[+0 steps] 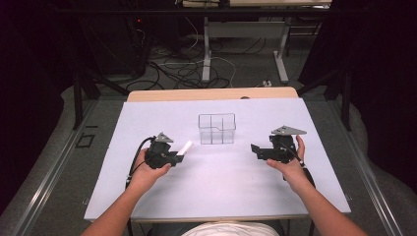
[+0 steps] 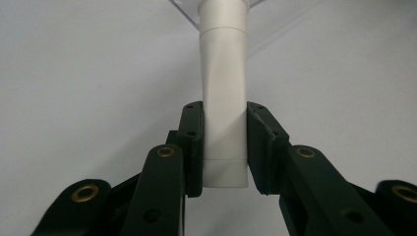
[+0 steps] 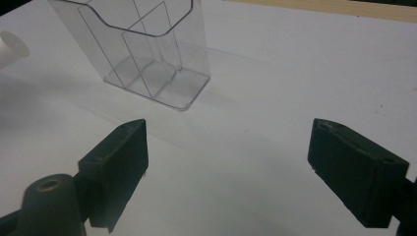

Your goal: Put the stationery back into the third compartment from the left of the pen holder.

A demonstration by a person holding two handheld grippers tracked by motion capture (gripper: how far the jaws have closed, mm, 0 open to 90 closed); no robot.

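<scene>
The organizer (image 1: 217, 129) is standing mid-table on the sheet (image 1: 216, 187) — the left gripper (image 1: 173, 156) is hovering near it at its front left, the tube (image 1: 185, 147) sitting between its 2 jaws — while the right gripper (image 1: 255, 149) is hanging front right.

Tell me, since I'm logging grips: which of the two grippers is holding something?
The left gripper: its jaws clamp a white tube. The right gripper stands open, empty.

A lab: black curtains, a metal frame (image 1: 78, 93), tangled floor cables (image 1: 182, 69) behind a white-covered table (image 1: 221, 182).
</scene>
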